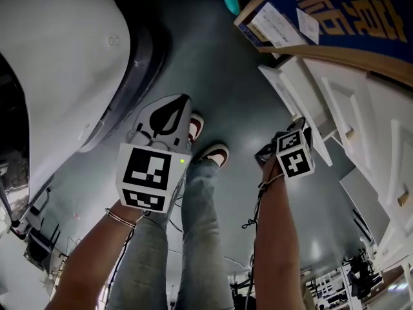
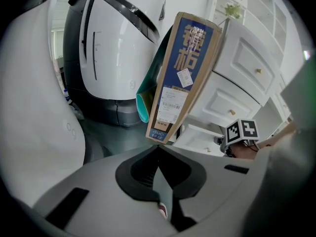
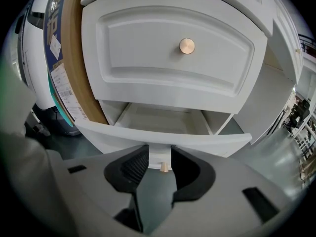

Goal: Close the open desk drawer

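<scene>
right gripper (image 3: 159, 153) jaws apart, straddling knob (image 3: 163, 167) at drawer (image 3: 207, 143) front's 6 o'clock; probably light, rigid, so push the front; left gripper (image 2: 158, 154) clenched, empty.

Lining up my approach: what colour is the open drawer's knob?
Pale tan knob on the white open drawer; clearest in the right gripper view.

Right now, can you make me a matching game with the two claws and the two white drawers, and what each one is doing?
1. left claw
2. right claw
3. lower drawer
4. upper drawer

A. pulled out
B. jaws together, holding nothing
C. pushed in
D. jaws apart, a small knob between them

Pairs: 1-B, 2-D, 3-A, 4-C
</scene>
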{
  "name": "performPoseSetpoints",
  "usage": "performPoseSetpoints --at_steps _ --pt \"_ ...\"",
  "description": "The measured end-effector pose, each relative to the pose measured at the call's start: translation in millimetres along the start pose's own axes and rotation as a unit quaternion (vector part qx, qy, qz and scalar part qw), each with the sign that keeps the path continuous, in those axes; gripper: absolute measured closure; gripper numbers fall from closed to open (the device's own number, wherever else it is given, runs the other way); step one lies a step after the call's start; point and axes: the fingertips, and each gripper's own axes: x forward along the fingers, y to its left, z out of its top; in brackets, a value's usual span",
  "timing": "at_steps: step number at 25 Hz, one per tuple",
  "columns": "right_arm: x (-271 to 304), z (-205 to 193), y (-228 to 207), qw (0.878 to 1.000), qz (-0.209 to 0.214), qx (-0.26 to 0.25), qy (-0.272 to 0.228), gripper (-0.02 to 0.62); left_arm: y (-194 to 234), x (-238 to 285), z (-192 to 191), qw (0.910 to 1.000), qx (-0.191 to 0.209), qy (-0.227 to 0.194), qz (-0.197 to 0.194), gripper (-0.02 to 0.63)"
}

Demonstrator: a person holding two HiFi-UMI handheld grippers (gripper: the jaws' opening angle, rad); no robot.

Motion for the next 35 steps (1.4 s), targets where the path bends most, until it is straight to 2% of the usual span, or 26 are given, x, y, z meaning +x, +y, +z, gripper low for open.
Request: performPoseSetpoints --at_steps 20,27,35 --pt "26.1 30.7 -2.6 1.0 -0.002 -0.011 -0.007 0.446 -0.9 10.1 4.8 1.0 0.001 -0.001 -0.005 0.594" --pt "36.9 38.3 -3.8 1.0 -0.006 -0.018 0.004 0.448 -1.8 11.5 4.7 1.0 -0.003 -0.002 -0.002 0.594" --pt "52.0 54.3 -9.1 0.999 0.002 -0.041 0.012 0.482 -6.3 14.7 3.4 1.0 -0.004 -0.001 -0.004 0.594"
